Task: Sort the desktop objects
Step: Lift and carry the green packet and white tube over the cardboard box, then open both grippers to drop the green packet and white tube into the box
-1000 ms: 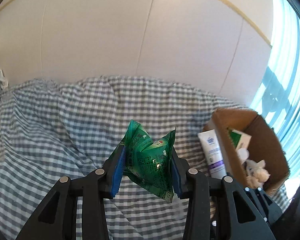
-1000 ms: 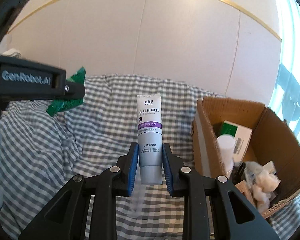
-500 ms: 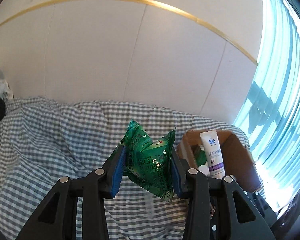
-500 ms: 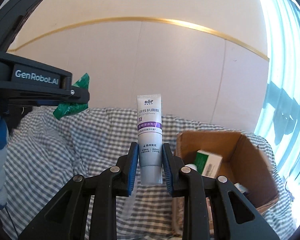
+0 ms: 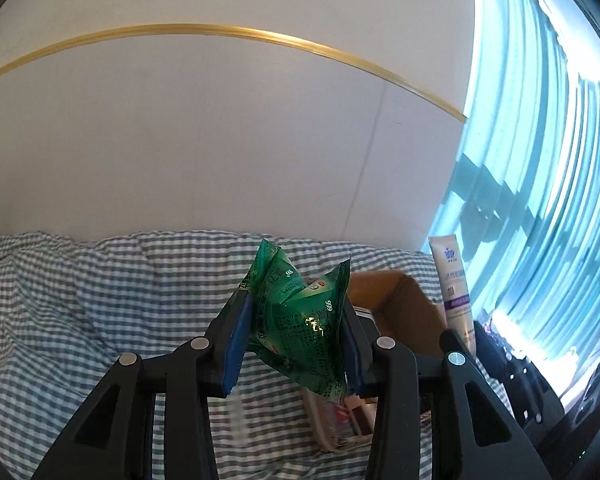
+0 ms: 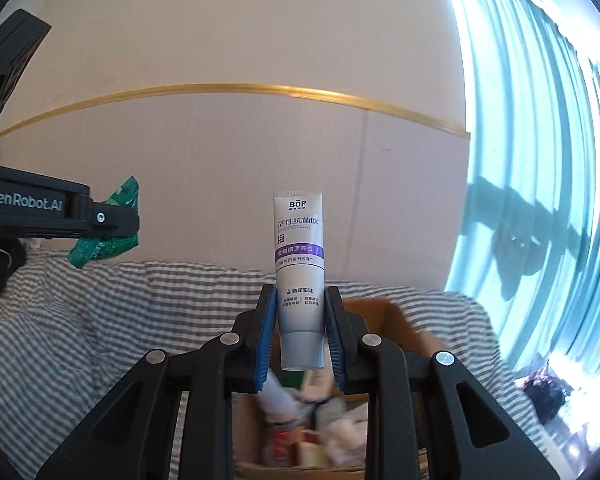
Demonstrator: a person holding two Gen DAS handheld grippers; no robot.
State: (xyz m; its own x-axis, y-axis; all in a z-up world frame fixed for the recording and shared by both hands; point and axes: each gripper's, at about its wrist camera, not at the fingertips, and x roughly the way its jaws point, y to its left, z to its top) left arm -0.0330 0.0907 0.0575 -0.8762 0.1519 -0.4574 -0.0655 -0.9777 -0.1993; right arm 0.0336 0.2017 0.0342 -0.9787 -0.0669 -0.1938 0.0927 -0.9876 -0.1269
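The right gripper (image 6: 299, 340) clamps a white and grey plastic toothpaste tube (image 6: 299, 264) by its lower end; the tube stands upright, long axis vertical, cap end down, crimped end up, above an open brown cardboard box (image 6: 396, 320) of blurred items. The tube's label reads "BOP" over Chinese characters and a purple band. The left gripper (image 5: 296, 344), whose arm is marked "GenRobot.AI", is closed on a crumpled green foil packet (image 5: 300, 312), printed "666", held above a grey-and-white checked cloth (image 5: 80, 300).

We see open air above the cardboard box (image 6: 396, 320); clutter (image 6: 320, 420) fills its floor, wall (image 6: 260, 160) behind.
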